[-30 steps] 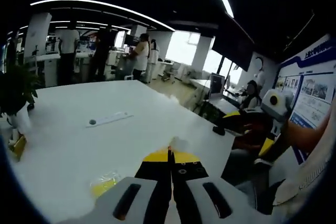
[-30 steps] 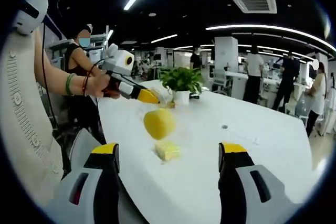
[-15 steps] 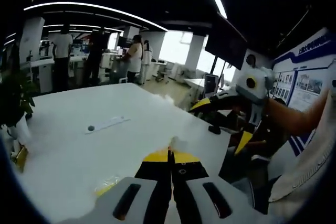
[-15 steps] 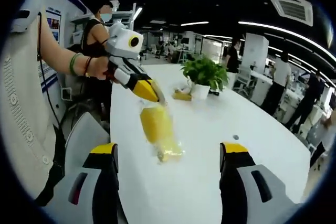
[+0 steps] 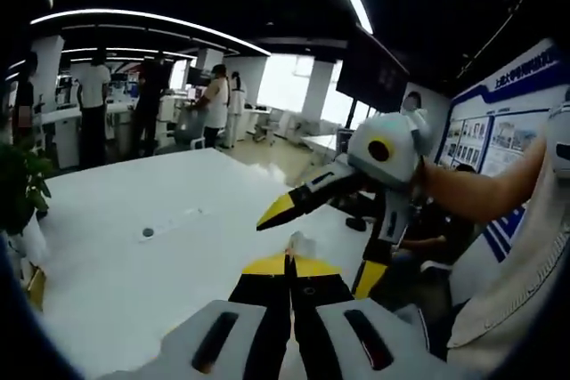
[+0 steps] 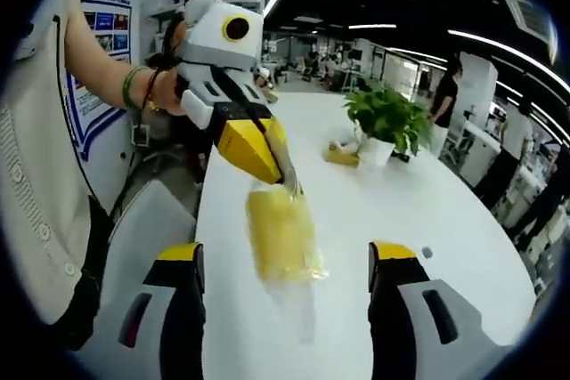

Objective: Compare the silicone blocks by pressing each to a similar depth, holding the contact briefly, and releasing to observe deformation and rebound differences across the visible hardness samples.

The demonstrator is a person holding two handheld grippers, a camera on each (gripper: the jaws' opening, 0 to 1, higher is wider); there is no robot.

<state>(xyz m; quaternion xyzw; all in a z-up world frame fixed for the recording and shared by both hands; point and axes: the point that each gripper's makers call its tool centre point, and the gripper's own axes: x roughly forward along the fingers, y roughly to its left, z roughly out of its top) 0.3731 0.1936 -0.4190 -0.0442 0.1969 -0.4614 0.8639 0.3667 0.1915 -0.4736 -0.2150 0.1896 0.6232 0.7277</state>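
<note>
One yellow silicone block, sealed in a clear plastic bag, hung tilted above the white tabletop near its long edge. The bag's top was pinched between the left gripper tips, its lower end loose and blurred.

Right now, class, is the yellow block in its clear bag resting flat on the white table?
No: the left hand-held gripper holds the bag by its top, hanging above the white table.

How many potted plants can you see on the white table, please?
1. A single potted plant stands on the white table in the right gripper view; its leaves also show at the edge of the left gripper view. Others may be hidden.
</note>
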